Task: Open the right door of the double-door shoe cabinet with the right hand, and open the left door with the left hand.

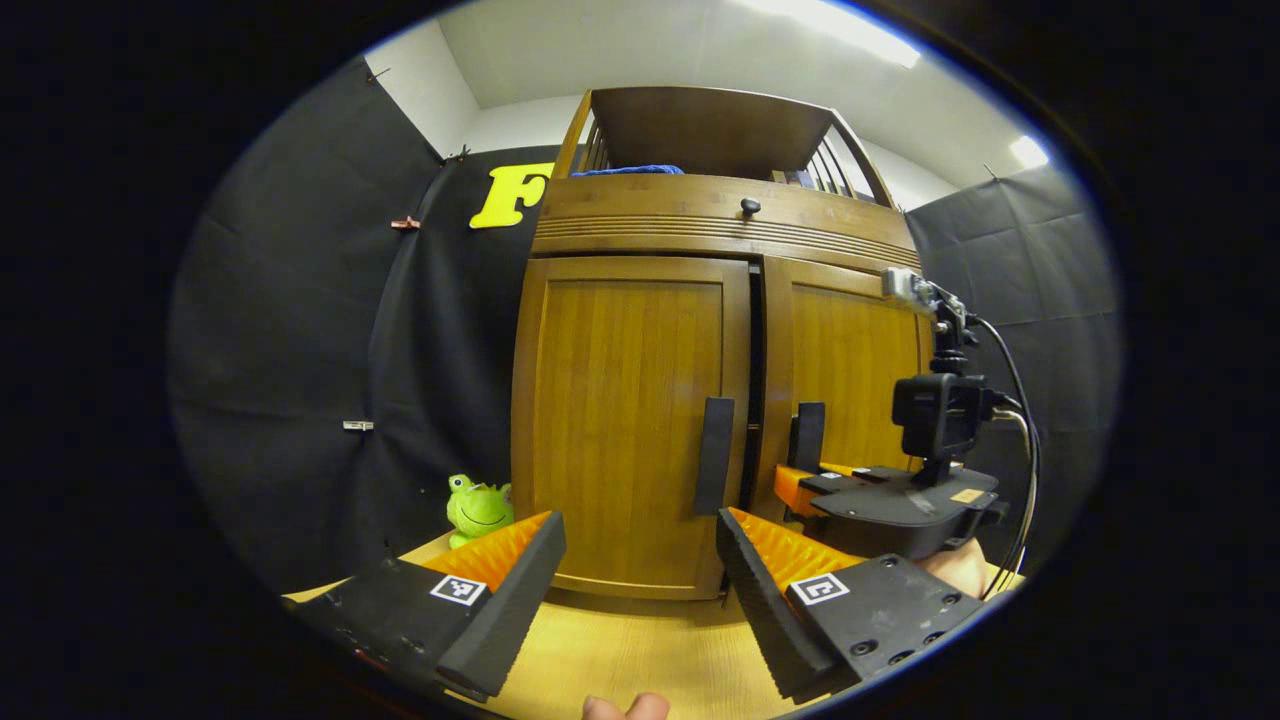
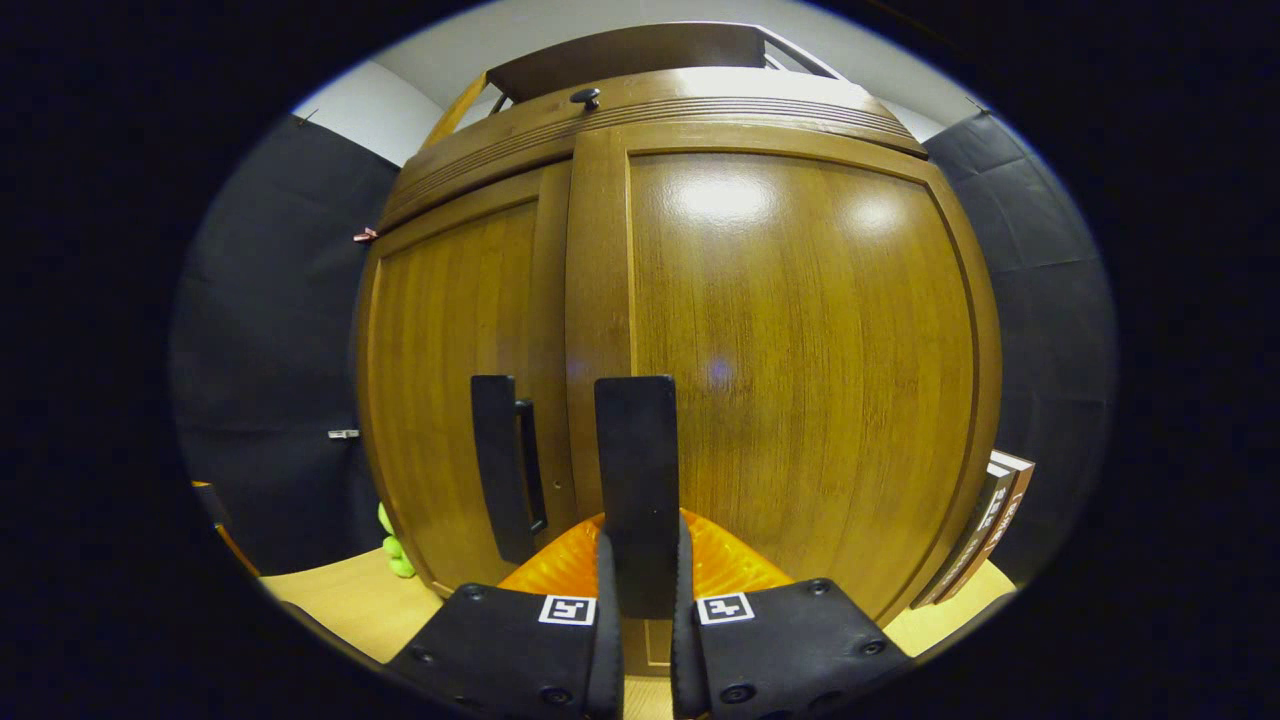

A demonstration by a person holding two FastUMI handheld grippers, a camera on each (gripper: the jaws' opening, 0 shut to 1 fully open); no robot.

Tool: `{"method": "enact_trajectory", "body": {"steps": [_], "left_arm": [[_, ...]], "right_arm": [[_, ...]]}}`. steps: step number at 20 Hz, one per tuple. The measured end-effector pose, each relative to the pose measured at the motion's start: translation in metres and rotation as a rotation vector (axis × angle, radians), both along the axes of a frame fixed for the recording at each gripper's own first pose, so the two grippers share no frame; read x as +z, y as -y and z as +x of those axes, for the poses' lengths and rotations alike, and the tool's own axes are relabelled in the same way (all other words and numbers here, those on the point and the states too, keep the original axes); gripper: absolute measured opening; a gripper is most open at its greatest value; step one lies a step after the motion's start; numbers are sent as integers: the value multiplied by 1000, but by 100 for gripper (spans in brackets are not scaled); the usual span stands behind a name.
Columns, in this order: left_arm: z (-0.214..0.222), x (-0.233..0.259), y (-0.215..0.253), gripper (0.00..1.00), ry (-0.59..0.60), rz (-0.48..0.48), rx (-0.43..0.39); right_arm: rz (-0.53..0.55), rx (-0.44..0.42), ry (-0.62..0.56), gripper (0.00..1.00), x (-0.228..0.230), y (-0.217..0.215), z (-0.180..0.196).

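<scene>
Left gripper view shows a green frog toy (image 1: 478,508) sitting on the table (image 1: 640,650) at the far left, beside the shoe cabinet (image 1: 720,215). Next comes the left gripper (image 1: 640,580), low and in front of the left door (image 1: 625,420). Its jaws are spread wide apart and hold nothing. It is near the left handle (image 1: 714,455) but not touching it. The left door looks shut.

Going on to the right, there is a dark gap between the two doors, so the right door (image 1: 850,370) may have started to swing out a little, but I cannot be sure. At that door is the right gripper (image 1: 800,480), reaching up to the right handle (image 1: 808,435).

Right gripper view shows it close up. The left handle (image 2: 508,465) is on the left. In the middle, the right gripper (image 2: 640,585) has its jaws squeezed together on the right handle (image 2: 636,480), one finger on each side. The right door (image 2: 800,360) is big and close. Some books (image 2: 985,530) lean at the far right.

So the right door is grabbed and needs a pull. The left door is not started: its handle needs grabbing next.
</scene>
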State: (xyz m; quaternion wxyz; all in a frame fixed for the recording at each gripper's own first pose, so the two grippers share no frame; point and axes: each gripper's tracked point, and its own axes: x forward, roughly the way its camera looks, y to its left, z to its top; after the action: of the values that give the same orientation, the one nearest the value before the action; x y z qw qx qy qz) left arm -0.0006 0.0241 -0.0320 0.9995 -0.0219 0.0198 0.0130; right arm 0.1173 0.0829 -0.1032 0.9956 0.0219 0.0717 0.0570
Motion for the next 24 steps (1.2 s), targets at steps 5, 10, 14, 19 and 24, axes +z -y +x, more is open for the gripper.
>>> {"method": "enact_trajectory", "body": {"steps": [5,10,14,19,24], "left_arm": [[-6,-1,13,95,-1,-3,2],[-6,-3,21,94,-3,2,7],[-7,-2,28,95,1,5,7],[-7,-5,40,95,-1,13,3],[-9,-6,56,95,-4,16,-16]], "right_arm": [[12,62,4,22,11,10,-47],[10,95,10,22,21,28,-87],[-1,89,20,17,28,46,-113],[4,79,25,22,35,68,-138],[-15,43,38,22,42,96,-160]]}}
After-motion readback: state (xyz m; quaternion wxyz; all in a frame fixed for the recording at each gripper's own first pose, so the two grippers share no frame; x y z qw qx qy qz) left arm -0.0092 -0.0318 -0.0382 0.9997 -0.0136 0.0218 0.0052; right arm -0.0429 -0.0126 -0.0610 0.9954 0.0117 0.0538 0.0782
